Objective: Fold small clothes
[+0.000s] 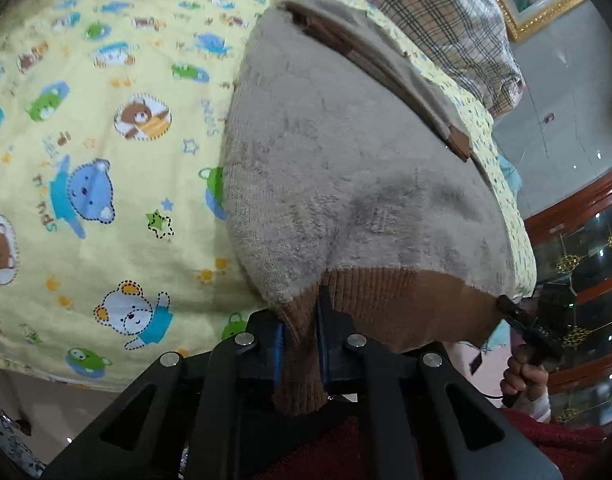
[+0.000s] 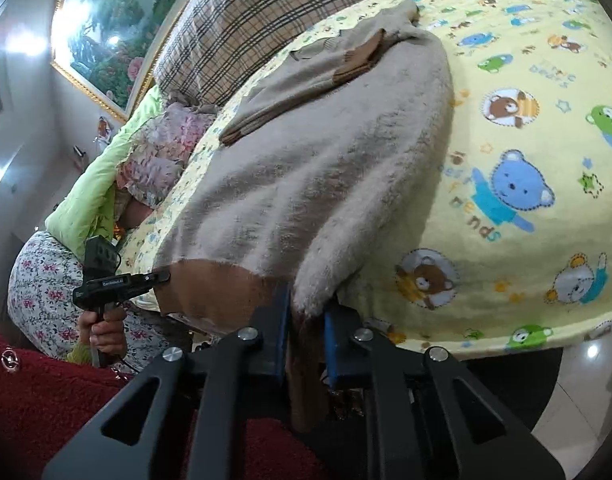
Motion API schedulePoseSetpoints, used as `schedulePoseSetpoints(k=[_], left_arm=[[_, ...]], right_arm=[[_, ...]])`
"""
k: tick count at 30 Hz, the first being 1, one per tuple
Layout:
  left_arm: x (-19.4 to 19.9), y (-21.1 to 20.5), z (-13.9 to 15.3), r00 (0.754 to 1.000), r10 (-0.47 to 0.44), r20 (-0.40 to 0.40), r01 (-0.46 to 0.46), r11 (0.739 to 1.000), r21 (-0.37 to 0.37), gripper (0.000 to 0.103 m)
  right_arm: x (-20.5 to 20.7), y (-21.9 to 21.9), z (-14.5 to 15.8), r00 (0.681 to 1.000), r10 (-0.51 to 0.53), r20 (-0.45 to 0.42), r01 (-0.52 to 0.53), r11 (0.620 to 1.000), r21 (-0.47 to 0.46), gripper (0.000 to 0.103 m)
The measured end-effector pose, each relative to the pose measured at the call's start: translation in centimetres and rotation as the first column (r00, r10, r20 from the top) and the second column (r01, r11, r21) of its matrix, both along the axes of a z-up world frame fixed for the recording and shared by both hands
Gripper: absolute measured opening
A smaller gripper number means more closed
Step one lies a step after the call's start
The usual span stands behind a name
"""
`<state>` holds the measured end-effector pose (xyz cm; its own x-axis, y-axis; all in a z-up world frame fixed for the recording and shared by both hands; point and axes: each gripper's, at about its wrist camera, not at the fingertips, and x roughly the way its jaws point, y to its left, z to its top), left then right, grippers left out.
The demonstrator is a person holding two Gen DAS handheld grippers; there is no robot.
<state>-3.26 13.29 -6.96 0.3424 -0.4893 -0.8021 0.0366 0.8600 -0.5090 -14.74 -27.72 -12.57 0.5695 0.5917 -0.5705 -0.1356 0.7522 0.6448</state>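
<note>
At the bed's near edge, your left claw [image 1: 300, 336] and right claw [image 2: 306, 320] each clamp the beige sweater's [image 1: 346, 160] brown hem [image 1: 386, 292], ready for folding it over.

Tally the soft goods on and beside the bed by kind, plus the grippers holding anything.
Beige sweater, both sleeves folded across it: 1
Yellow bear-print blanket: 1
Plaid pillow: 1
Green quilt: 1
Grippers shut on the sweater's brown hem: 2, left gripper, right gripper
Total: 6

We've got both wrist cams low at the bed edge, super close, facing 12 o'clock; both share the beige sweater [image 1: 346, 168] [image 2: 318, 168] and the yellow bear blanket [image 1: 106, 140] [image 2: 526, 160].
</note>
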Motion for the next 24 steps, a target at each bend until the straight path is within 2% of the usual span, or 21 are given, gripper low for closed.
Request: schedulePoseSetpoints(k=[3, 7, 9, 11, 12, 15, 18, 22, 24], left_arm=[[0.1, -0.4, 0.2, 1.0, -0.011, 0.01, 0.012, 1.0, -0.005, 0.025], [-0.2, -1.5, 0.3, 0.999, -0.036, 0.038, 0.034, 0.998, 0.048, 0.026], [-0.3, -2.0, 0.4, 0.997, -0.058, 0.049, 0.054, 0.995, 0.079, 0.023], [-0.3, -2.3, 0.6, 0.995, -0.083, 0.055, 0.078, 0.993, 0.09, 0.008], [-0.4, -2.3, 0.8, 0.994, -0.093, 0.062, 0.088, 0.992, 0.088, 0.007], [-0.8, -2.2, 2.3, 0.987, -0.098, 0.127, 0.087, 0.992, 0.088, 0.006], [-0.9, -2.0, 4.7, 0.975, -0.086, 0.207, 0.079, 0.996, 0.04, 0.006], [0.0, -2.0, 7.8, 0.951, -0.053, 0.304, 0.059, 0.998, -0.008, 0.006], [1.5, -2.0, 9.2, 0.938, -0.025, 0.347, 0.047, 0.997, -0.054, 0.006]], right_arm=[[0.3, -0.4, -1.3, 0.998, -0.023, -0.064, 0.023, 1.0, -0.002, 0.017], [0.0, 0.4, -2.3, 0.996, 0.007, -0.087, -0.008, 1.0, -0.009, 0.017], [0.5, 1.0, -2.9, 0.994, 0.014, -0.106, -0.013, 1.0, 0.005, 0.017], [0.9, 2.1, -2.9, 0.994, 0.049, -0.099, -0.049, 0.999, -0.001, 0.017], [0.9, 2.5, -2.6, 0.994, 0.07, -0.089, -0.071, 0.997, -0.013, 0.015], [0.9, 3.1, -0.6, 0.991, 0.132, -0.022, -0.132, 0.991, 0.022, 0.009], [0.7, 2.0, 2.6, 0.985, 0.151, 0.082, -0.159, 0.982, 0.102, 0.008], [0.5, -0.6, 7.7, 0.961, 0.101, 0.257, -0.157, 0.965, 0.209, 0.008], [1.3, -2.0, 9.4, 0.948, 0.057, 0.314, -0.142, 0.957, 0.254, 0.008]])
